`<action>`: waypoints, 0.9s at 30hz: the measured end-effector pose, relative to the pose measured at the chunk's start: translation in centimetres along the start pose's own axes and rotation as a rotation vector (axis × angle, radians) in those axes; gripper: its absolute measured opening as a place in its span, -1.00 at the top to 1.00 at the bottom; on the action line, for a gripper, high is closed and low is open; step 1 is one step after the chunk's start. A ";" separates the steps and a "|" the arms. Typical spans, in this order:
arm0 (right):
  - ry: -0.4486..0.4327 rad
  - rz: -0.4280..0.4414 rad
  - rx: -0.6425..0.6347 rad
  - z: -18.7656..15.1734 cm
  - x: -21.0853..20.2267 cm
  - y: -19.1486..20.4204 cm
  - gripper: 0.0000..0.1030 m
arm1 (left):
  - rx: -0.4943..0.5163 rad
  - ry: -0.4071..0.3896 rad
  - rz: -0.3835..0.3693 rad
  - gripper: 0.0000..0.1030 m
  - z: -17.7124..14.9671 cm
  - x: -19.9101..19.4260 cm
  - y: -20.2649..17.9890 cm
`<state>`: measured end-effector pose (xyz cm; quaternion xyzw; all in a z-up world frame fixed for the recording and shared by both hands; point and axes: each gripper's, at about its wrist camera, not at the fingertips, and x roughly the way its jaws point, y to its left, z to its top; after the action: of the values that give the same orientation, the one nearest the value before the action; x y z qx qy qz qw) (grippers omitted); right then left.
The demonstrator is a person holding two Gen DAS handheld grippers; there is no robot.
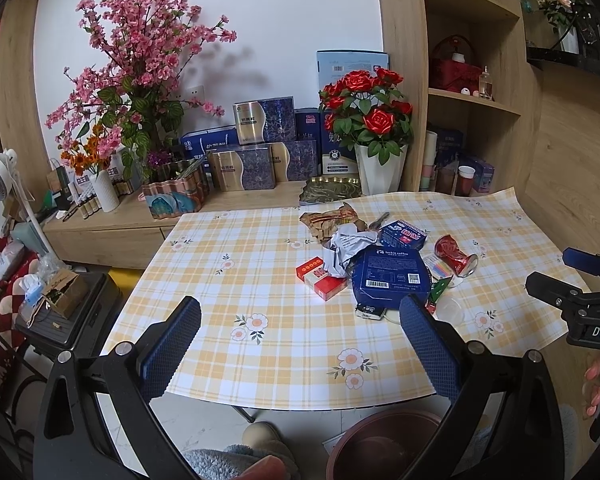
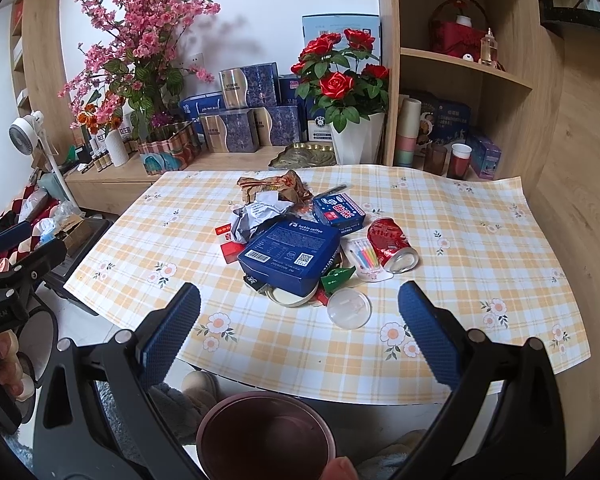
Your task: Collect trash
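Trash pile point(image 2: 296, 240): heaped mid-bench, blue carton point(image 2: 290, 254) topmost, crushed red can point(image 2: 392, 246) and clear lid point(image 2: 349, 308) beside it | your left claw point(image 1: 300, 344) and right claw point(image 2: 300, 330) hang released, short of it | brown bin point(image 2: 266, 436) waits below the near edge, probably for drops | checked cloth point(image 2: 480, 264); shelves, flowers behind.

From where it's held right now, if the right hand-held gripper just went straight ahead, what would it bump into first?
Probably the clear plastic lid, lying nearest on the checked tablecloth, straight ahead of the open right hand-held gripper. The blue coffee box lies just behind. If the gripper passes above the table, depth is too unclear to say.
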<state>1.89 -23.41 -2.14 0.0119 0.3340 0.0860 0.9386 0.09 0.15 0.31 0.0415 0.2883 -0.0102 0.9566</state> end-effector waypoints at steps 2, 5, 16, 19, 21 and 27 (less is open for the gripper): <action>-0.002 -0.009 0.001 0.0 -0.1 -0.1 -0.89 | -0.003 -0.002 -0.005 -0.89 0.1 0.0 0.1; 0.005 -0.012 0.005 0.0 0.0 -0.1 -0.89 | -0.002 0.006 -0.010 -0.89 -0.2 0.4 0.0; 0.014 -0.006 0.011 -0.1 0.1 -0.4 -0.89 | -0.003 0.009 -0.006 -0.89 -0.2 0.8 -0.1; 0.014 -0.004 0.010 -0.1 0.1 -0.4 -0.89 | -0.003 0.005 -0.007 -0.89 -0.3 0.6 -0.1; 0.015 -0.004 0.009 -0.1 0.2 -0.4 -0.89 | -0.003 0.004 -0.009 -0.89 -0.3 0.6 -0.1; 0.017 -0.002 0.009 -0.1 0.5 -0.2 -0.89 | -0.006 0.006 -0.007 -0.89 -0.3 0.6 -0.1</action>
<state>2.20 -23.58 -2.55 0.0152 0.3425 0.0834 0.9357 0.37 0.06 -0.27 0.0375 0.2913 -0.0127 0.9558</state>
